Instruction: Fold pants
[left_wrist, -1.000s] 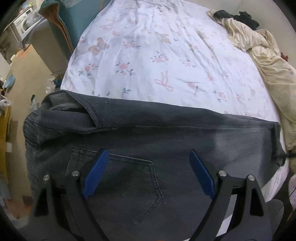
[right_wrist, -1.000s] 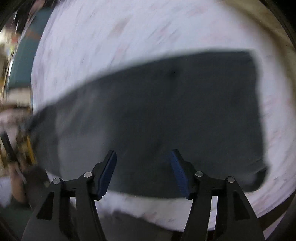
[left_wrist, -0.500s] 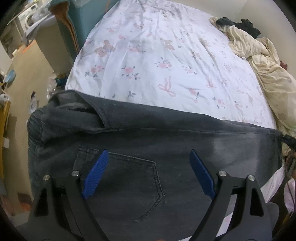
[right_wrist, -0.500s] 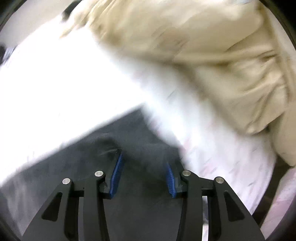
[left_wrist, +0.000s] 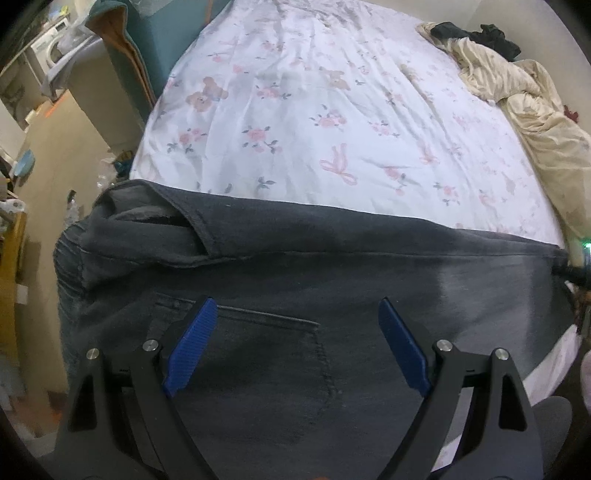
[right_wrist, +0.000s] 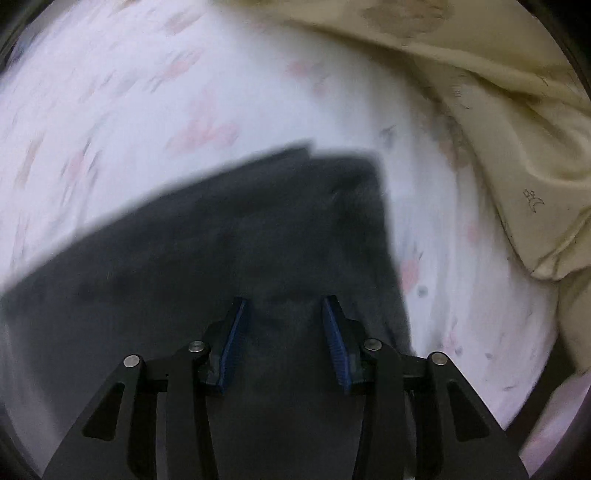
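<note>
Dark grey jeans (left_wrist: 332, 273) lie across the near edge of the bed, waistband at the left, back pocket (left_wrist: 266, 354) facing up. My left gripper (left_wrist: 295, 343) is open and empty, hovering over the pocket. In the blurred right wrist view the leg end of the jeans (right_wrist: 266, 229) lies on the sheet. My right gripper (right_wrist: 282, 332) is open with a narrower gap, low over the hem end of the fabric; I cannot tell if it touches it.
The bed has a white floral sheet (left_wrist: 332, 110). A crumpled cream blanket (left_wrist: 535, 110) lies along the right side, and shows in the right wrist view (right_wrist: 498, 92). Dark clothes (left_wrist: 476, 33) sit at the far corner. Floor and furniture (left_wrist: 74, 110) are to the left.
My right gripper swung from over the middle of the jeans to the leg end and its fingers narrowed. My left gripper drew back slightly and stayed open.
</note>
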